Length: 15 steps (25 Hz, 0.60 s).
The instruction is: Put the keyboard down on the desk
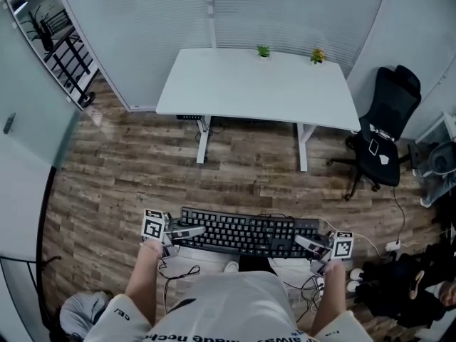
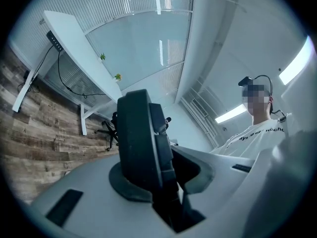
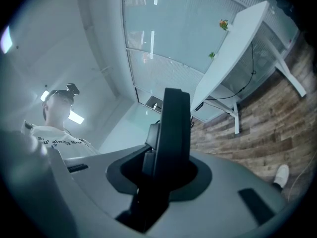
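Item: black keyboard point(image 1: 246, 232), held level in the air before my chest, over the wood-plank floor point(image 1: 128, 169) and well apart from the bench point(image 1: 256, 91). My left hand-held gripper point(image 1: 198, 231) is clenched on its left end; my right hand-held gripper point(image 1: 301, 241) is clenched on its right end (each gripper view shows the keyboard edge-on between the jaws). On the white bench: two small potted plants point(image 1: 263, 50) at the far edge. Right of it: a black office chair point(image 1: 388, 127).
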Tool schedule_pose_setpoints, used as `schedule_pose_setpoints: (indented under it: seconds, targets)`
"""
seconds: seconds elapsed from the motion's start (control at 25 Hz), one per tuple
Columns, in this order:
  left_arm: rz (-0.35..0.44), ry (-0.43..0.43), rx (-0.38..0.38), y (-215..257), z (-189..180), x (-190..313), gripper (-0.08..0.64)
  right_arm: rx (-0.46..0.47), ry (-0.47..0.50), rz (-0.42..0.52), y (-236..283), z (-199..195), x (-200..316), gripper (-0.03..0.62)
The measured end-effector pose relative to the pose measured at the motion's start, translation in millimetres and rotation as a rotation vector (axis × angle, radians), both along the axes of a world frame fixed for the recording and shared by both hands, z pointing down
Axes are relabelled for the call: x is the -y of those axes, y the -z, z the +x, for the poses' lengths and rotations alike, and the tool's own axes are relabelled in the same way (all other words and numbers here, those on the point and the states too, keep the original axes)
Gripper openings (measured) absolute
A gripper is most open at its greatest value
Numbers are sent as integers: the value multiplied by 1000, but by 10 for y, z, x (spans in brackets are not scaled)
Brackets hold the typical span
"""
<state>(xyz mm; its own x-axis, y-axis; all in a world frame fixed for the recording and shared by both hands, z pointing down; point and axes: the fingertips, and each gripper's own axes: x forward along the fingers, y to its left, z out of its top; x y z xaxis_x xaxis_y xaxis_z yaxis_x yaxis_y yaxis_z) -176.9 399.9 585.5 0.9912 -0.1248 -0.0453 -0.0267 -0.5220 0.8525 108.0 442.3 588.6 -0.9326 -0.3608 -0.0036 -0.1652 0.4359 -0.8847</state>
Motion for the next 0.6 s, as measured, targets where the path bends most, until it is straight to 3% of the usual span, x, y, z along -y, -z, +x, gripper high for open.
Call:
schedule_pose_setpoints:
  seconds: [0.6]
  targets:
    - [6,2,22,211,903,1371,124,30,-2,-9,122,904,1367,108]
